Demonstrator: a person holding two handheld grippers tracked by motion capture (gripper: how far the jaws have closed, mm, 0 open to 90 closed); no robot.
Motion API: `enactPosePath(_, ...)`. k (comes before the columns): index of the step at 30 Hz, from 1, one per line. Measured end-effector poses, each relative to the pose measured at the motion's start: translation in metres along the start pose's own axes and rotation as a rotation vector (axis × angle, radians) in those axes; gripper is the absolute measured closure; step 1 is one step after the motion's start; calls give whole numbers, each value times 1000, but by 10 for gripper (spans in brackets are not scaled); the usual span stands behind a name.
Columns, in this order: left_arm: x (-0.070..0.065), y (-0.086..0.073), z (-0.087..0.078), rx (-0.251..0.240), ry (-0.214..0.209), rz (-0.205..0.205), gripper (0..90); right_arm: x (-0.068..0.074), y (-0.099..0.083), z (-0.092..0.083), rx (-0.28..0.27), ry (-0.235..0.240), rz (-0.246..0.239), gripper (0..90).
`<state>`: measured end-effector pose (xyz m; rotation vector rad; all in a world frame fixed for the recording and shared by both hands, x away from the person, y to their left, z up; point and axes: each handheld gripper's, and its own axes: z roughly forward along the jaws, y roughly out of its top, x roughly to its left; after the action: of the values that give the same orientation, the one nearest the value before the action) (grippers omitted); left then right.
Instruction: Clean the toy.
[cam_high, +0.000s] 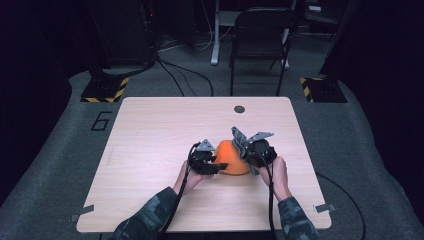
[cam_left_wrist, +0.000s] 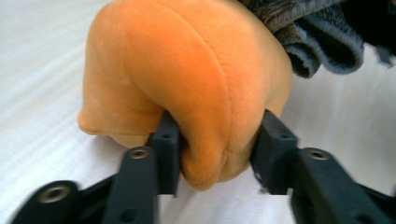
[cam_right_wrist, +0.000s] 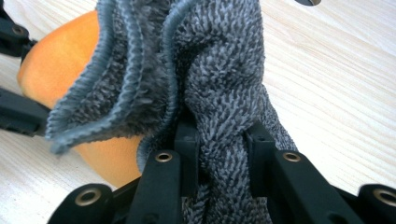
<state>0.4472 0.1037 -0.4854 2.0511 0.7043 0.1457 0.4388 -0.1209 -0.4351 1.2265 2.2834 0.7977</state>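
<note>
An orange plush object (cam_high: 231, 157) lies near the middle of the wooden table (cam_high: 150, 130). My left gripper (cam_high: 220, 167) comes in from its left. In the left gripper view the left gripper (cam_left_wrist: 217, 140) pinches a fold of the orange plush (cam_left_wrist: 187, 70) between its black jaws. My right gripper (cam_high: 246, 151) sits at the plush's right side, shut on a grey terry cloth (cam_high: 238, 138). In the right gripper view the right gripper (cam_right_wrist: 219, 140) squeezes the bunched cloth (cam_right_wrist: 210, 60), which drapes over the orange plush (cam_right_wrist: 56, 60). The grey cloth (cam_left_wrist: 317, 37) lies on the plush's far top.
A dark round grommet (cam_high: 239, 109) sits near the table's far edge. A black chair (cam_high: 260, 35) stands beyond the table. Yellow-and-black striped bases (cam_high: 105, 90) rest on the floor at both far corners. Bare tabletop lies left of and behind the grippers.
</note>
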Motion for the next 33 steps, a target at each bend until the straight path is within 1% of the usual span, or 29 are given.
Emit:
enactPosePath(1, 1, -1, 0, -10, -10, 21, 494, -1, 0, 2, -10, 2, -7, 721)
enactPosePath(2, 1, -2, -1, -12, -2, 44, 463, -2, -1, 3, -4, 2, -3, 722)
enactPosePath(3, 1, -3, -1, -17, -12, 76, 425, -3, -1, 3, 0, 1, 5, 722)
enactPosePath(4, 1, -4, -1, -20, -17, 104, 363, -5, -1, 4, 1, 3, 5, 722)
enactPosePath(5, 1, -4, -2, -15, -5, 124, 339, -5, -2, 4, 1, -2, 10, 722)
enactPosePath(6, 2, -5, -2, -21, -2, 141, 313, -7, -2, 5, 1, 5, 12, 722)
enactPosePath(7, 3, -6, -2, -19, -20, 158, 282, -8, -2, 5, -4, 11, 13, 722)
enactPosePath(8, 2, -6, -1, -22, -5, 168, 257, -8, -2, 6, -4, 10, 16, 722)
enactPosePath(9, 3, -8, 0, -22, 13, 203, 225, -9, -2, 6, -3, 15, 16, 722)
enactPosePath(10, 2, -9, 1, -22, 19, 237, 190, -9, -1, 6, -5, 15, 12, 722)
enactPosePath(11, 2, -11, 2, -20, 43, 277, 180, -9, -1, 6, -4, 15, 15, 722)
enactPosePath(12, 1, -13, 4, -11, 57, 310, 140, -9, -1, 7, -4, 16, 14, 722)
enactPosePath(13, 1, -16, 6, -10, 73, 349, 138, -9, -1, 7, -3, 17, 14, 722)
enactPosePath(14, 2, -18, 7, -10, 86, 373, 152, -10, 0, 7, 0, 24, 17, 722)
enactPosePath(15, 3, -20, 8, -12, 88, 388, 148, -10, 0, 7, 1, 26, 19, 722)
enactPosePath(16, 4, -21, 9, -22, 89, 392, 147, -11, 0, 7, 4, 30, 22, 722)
enactPosePath(17, 4, -22, 9, -25, 96, 402, 147, -11, -1, 8, -6, 25, 23, 722)
enactPosePath(19, 3, -23, 11, -31, 118, 429, 144, -12, -1, 8, -2, 32, 29, 722)
enactPosePath(22, 2, -24, 14, -39, 126, 447, 132, -13, -1, 9, -2, 37, 34, 722)
enactPosePath(25, 2, -26, 16, -40, 139, 454, 138, -14, -1, 9, -1, 36, 36, 722)
enactPosePath(26, 3, -26, 16, -42, 134, 453, 144, -14, -1, 9, 1, 36, 39, 722)
enactPosePath(28, 2, -26, 17, -36, 147, 463, 152, -14, 0, 9, 2, 39, 38, 722)
enactPosePath(29, 2, -26, 18, -41, 148, 465, 153, -14, 0, 9, 1, 39, 39, 722)
enactPosePath(30, 2, -26, 18, -45, 153, 465, 189, -14, 0, 9, 0, 40, 36, 722)
enactPosePath(32, 2, -27, 19, -53, 144, 462, 230, -14, 0, 9, 0, 41, 39, 722)
enactPosePath(33, 3, -27, 20, -51, 150, 458, 276, -15, -1, 10, -1, 42, 40, 722)
